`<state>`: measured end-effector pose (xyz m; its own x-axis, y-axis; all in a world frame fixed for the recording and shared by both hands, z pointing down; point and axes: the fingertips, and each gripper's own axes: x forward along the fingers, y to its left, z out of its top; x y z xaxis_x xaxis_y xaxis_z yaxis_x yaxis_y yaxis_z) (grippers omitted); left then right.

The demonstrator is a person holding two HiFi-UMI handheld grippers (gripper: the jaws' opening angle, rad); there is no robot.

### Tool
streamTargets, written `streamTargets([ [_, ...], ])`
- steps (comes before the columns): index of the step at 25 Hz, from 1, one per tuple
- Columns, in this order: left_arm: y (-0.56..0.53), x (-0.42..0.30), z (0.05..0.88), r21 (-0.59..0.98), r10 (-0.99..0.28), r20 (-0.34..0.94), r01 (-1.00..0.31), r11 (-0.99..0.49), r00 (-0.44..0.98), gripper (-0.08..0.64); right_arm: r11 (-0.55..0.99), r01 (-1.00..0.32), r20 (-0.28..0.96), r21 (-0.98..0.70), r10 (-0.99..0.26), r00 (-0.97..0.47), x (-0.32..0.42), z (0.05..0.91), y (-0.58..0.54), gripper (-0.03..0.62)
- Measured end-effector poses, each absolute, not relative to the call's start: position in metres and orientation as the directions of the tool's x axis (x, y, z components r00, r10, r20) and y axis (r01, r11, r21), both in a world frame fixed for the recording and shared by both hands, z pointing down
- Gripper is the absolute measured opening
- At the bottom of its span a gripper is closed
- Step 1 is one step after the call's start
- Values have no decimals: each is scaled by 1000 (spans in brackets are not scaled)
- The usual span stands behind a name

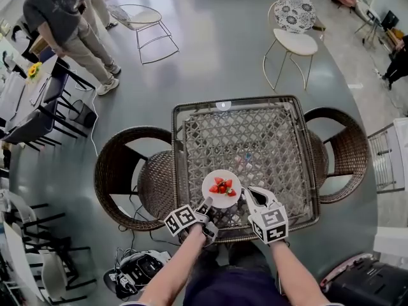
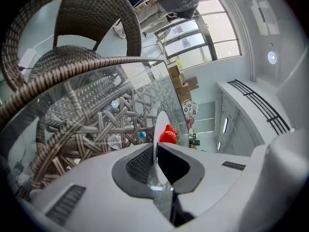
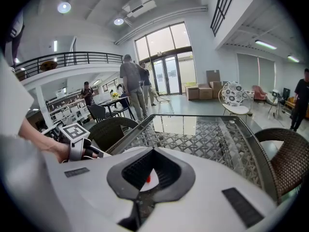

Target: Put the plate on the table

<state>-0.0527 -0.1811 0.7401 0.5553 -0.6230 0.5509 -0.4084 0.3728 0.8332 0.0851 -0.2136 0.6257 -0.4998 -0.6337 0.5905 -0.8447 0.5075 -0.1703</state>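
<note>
A white plate [image 1: 221,189] carrying strawberries [image 1: 222,186] is over the near part of the glass-topped wicker table [image 1: 255,139]. I cannot tell whether it touches the glass. My left gripper [image 1: 207,203] is shut on the plate's near-left rim. In the left gripper view the plate [image 2: 160,124] stands edge-on between the pads, strawberries [image 2: 168,134] beyond them, left gripper [image 2: 155,149]. My right gripper [image 1: 248,194] sits at the plate's right edge, jaws together and holding nothing. In the right gripper view a sliver of plate [image 3: 151,180] shows behind the right gripper [image 3: 153,151].
Wicker chairs flank the table at left [image 1: 127,171] and right [image 1: 347,152]. A white metal chair [image 1: 293,30] stands beyond the far edge. People [image 1: 64,24] stand at the upper left near dark chairs. Equipment lies on the floor at my lower left [image 1: 137,269].
</note>
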Motion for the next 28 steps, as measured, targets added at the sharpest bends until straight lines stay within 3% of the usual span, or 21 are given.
streamTargets([
  [28,-175,-58,753,581,-468,793,-715,389,389,50,492,-853,588,-172,-644,-490,93,622,-212,5],
])
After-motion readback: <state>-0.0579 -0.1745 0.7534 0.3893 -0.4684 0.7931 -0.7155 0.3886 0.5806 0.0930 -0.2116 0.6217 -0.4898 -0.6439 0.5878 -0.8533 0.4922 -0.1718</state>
